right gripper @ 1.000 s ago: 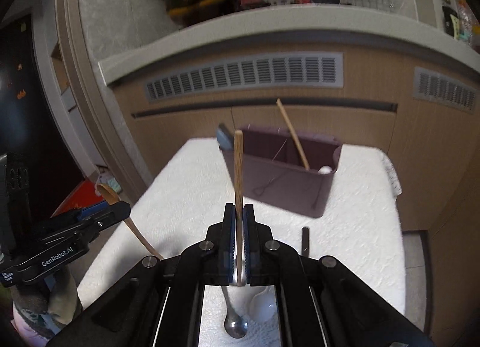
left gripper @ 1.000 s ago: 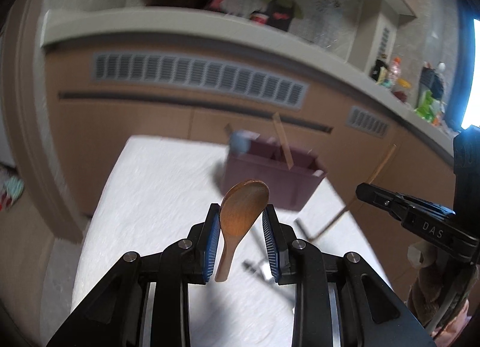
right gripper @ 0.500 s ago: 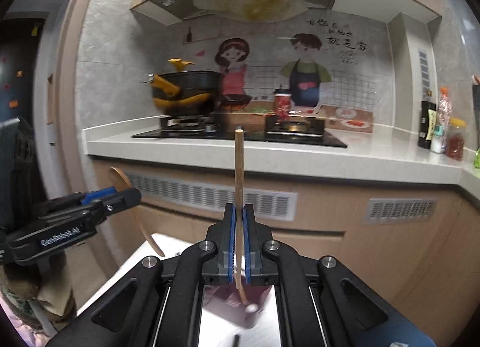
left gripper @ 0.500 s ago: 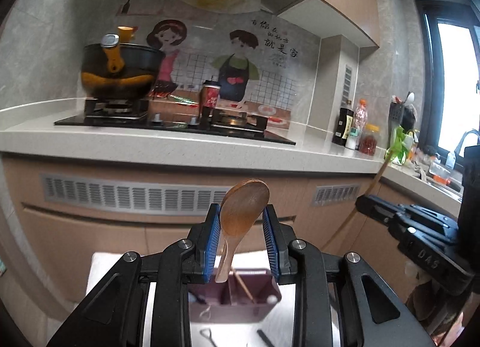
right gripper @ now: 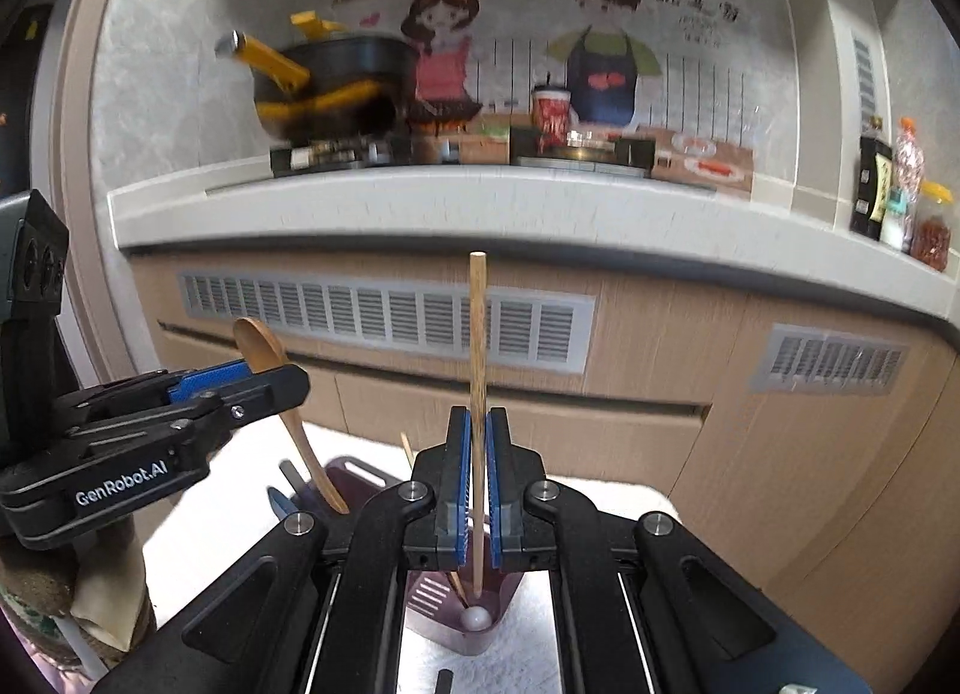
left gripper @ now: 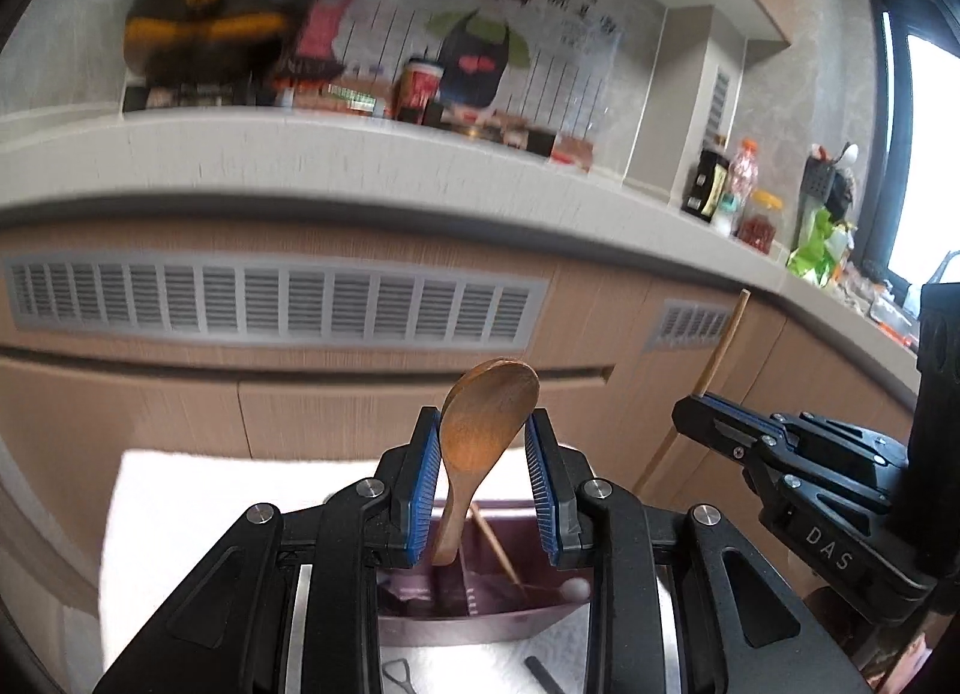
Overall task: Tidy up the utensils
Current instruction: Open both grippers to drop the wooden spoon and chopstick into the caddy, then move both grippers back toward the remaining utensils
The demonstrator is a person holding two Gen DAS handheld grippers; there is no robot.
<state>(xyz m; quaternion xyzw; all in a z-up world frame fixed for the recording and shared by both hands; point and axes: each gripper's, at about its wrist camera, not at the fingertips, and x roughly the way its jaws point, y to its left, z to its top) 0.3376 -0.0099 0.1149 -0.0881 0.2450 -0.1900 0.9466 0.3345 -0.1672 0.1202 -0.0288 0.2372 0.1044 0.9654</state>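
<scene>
Spoon (left gripper: 486,430), wooden, pinched bowl-up between the blue pads of my left gripper (left gripper: 485,478), handle hanging down over the maroon utensil caddy (left gripper: 480,604). Chopstick (right gripper: 477,394) clamped upright in my right gripper (right gripper: 477,478), jaws pressed nearly together on it, its lower tip above the caddy's end compartment where a white ball-ended utensil (right gripper: 477,617) sits.

Against half a second back: both views have tipped downward, the countertop edge (left gripper: 420,178) now rides high in frame, and more of the caddy and the white cloth-covered table (left gripper: 180,514) shows under my fingers. Grips unchanged on both.

Another chopstick (left gripper: 495,544) leans inside the caddy. On the cloth in front of it, a dark stick-like utensil (left gripper: 543,676) and a wire loop (left gripper: 397,671), both partly hidden by my gripper's frame. Behind: vented cabinet fronts (left gripper: 270,304), a black pot with yellow handles (right gripper: 336,88), bottles (right gripper: 888,184) at the right.
</scene>
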